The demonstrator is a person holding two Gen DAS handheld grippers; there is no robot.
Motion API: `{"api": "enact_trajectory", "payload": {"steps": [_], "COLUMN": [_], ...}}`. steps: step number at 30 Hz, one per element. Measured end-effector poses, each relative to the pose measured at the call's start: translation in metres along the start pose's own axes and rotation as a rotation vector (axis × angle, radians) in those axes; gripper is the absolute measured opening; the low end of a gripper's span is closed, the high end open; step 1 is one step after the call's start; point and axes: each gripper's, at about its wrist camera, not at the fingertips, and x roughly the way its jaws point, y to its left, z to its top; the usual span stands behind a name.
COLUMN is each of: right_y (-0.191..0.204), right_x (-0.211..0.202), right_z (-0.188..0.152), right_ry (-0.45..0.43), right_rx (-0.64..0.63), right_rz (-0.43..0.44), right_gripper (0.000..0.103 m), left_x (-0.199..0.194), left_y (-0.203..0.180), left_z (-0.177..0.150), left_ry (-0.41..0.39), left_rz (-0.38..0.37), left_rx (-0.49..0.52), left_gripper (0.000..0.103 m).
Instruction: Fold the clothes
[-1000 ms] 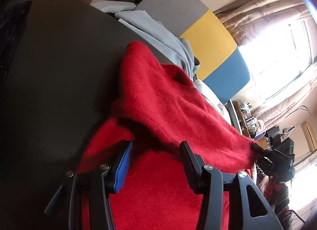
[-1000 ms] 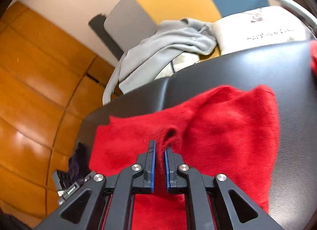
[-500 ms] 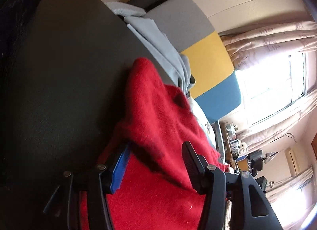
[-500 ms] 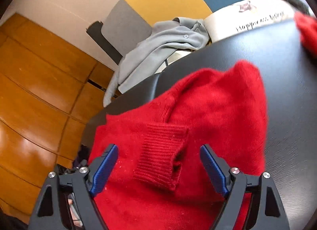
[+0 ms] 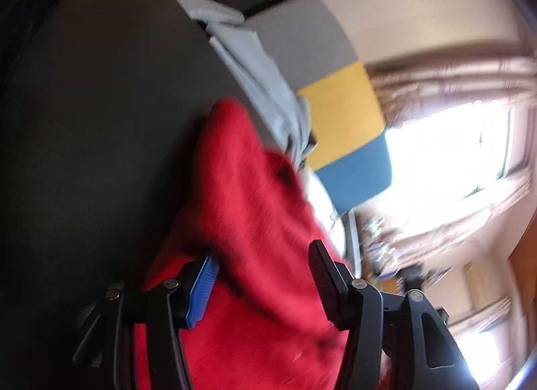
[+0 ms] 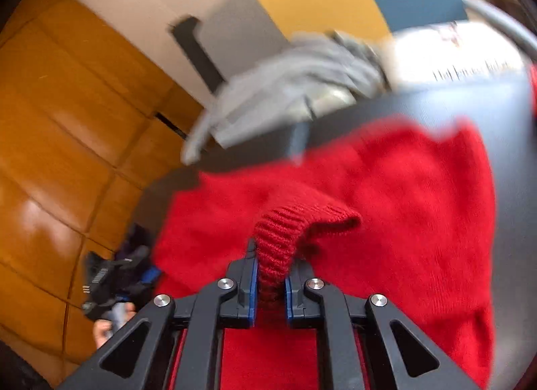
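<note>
A red knitted sweater (image 5: 255, 195) lies bunched on the black table (image 5: 84, 121). My left gripper (image 5: 265, 255) stands open low over it, with a raised fold of red fabric running between its two fingers. In the right wrist view the sweater (image 6: 402, 195) spreads across the table's near part. My right gripper (image 6: 272, 272) is shut on the ribbed sleeve cuff (image 6: 285, 225), which sticks up from between the blue pads. Both views are blurred.
A grey garment (image 6: 285, 88) hangs over the table's far edge against a chair (image 5: 335, 104) with a grey, yellow and blue back. A white printed cloth (image 6: 453, 54) lies beside it. Wooden wall panels (image 6: 67, 121) stand at the left, a bright window (image 5: 446, 155) at the right.
The right gripper opened wide over the sleeve cuff, then shut on it and lifted it slightly. The left gripper rolled and shifted along the sweater, still open.
</note>
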Motion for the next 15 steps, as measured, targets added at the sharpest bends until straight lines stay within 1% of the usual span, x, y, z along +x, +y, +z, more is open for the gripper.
{"api": "enact_trajectory", "payload": {"steps": [4, 5, 8, 10, 12, 13, 15], "right_y": [0.052, 0.065, 0.082, 0.091, 0.098, 0.101, 0.106], "right_x": [-0.03, -0.036, -0.045, -0.043, -0.04, -0.04, -0.036], "right_z": [0.036, 0.044, 0.06, 0.067, 0.069, 0.067, 0.067], "right_ry": [-0.102, -0.123, -0.146, -0.136, -0.115, -0.104, -0.09], "right_rx": [-0.088, -0.105, -0.108, -0.125, -0.138, -0.145, -0.157], "right_rz": [0.092, 0.114, 0.157, 0.152, 0.153, 0.156, 0.155], "right_gripper": [0.012, 0.012, 0.012, 0.012, 0.013, 0.013, 0.013], "left_x": [-0.017, -0.022, -0.034, -0.037, -0.03, -0.021, -0.001], "left_y": [-0.012, -0.013, -0.015, -0.015, -0.014, -0.013, -0.012], "left_z": [0.015, 0.016, 0.01, 0.001, -0.008, -0.011, -0.017], "left_ry": [-0.047, -0.047, -0.03, -0.01, 0.006, 0.022, 0.07], "left_rz": [-0.022, -0.037, -0.096, -0.138, -0.167, -0.171, -0.151], "left_rx": [0.007, 0.005, -0.016, -0.045, -0.08, -0.106, -0.138], "left_gripper": [0.056, 0.056, 0.056, 0.056, 0.058, 0.06, 0.06]}}
